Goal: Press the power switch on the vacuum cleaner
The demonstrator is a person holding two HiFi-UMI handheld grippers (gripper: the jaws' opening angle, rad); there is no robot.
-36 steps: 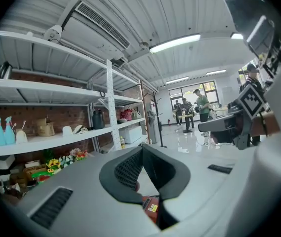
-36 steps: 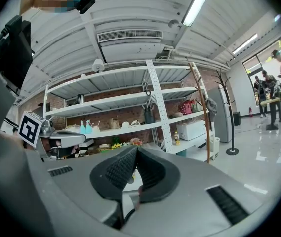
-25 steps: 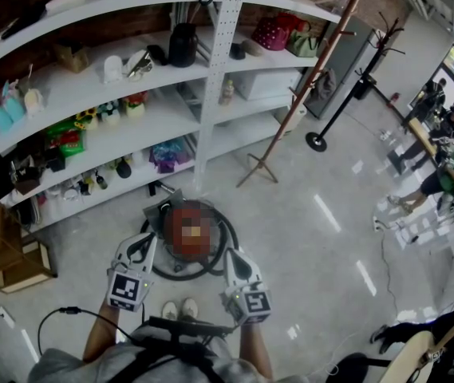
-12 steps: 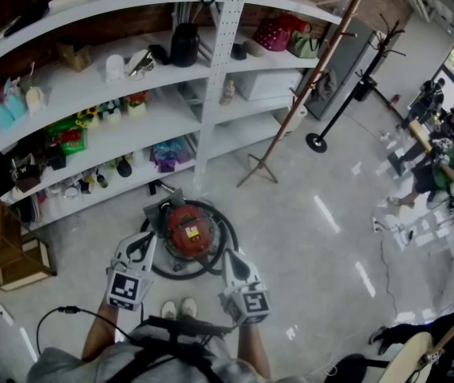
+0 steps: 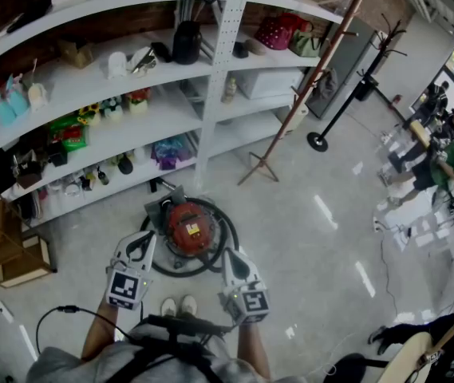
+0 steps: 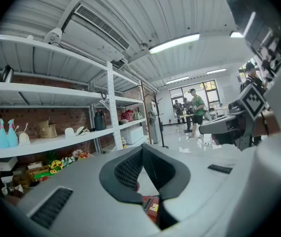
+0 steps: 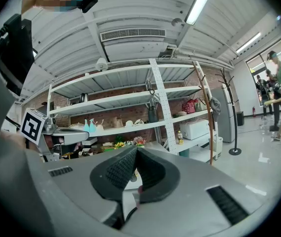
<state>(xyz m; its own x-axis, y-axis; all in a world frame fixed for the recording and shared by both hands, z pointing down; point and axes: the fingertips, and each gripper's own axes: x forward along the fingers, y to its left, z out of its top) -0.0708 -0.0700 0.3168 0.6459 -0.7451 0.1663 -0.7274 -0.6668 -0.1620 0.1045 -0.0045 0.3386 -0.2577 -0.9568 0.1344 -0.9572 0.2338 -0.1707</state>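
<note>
Left claw (image 5: 147,239) and right claw (image 5: 231,255) both closed, tips meeting, nothing gripped; hovering above floor (image 5: 314,246), same pose as half second ago. Shelves (image 5: 115,86) behind. Red vacuum cleaner (image 5: 188,228) on floor just ahead between claws, untouched, unmoved; black hose (image 5: 175,274) looped round it.

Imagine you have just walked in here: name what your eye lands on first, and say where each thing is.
The red vacuum cleaner, ringed by its black hose, stands out on the pale floor just ahead of the left tool and right tool, both shut. Behind it curve long white shelves crowded with goods; a wooden coat stand leans at their right.
</note>
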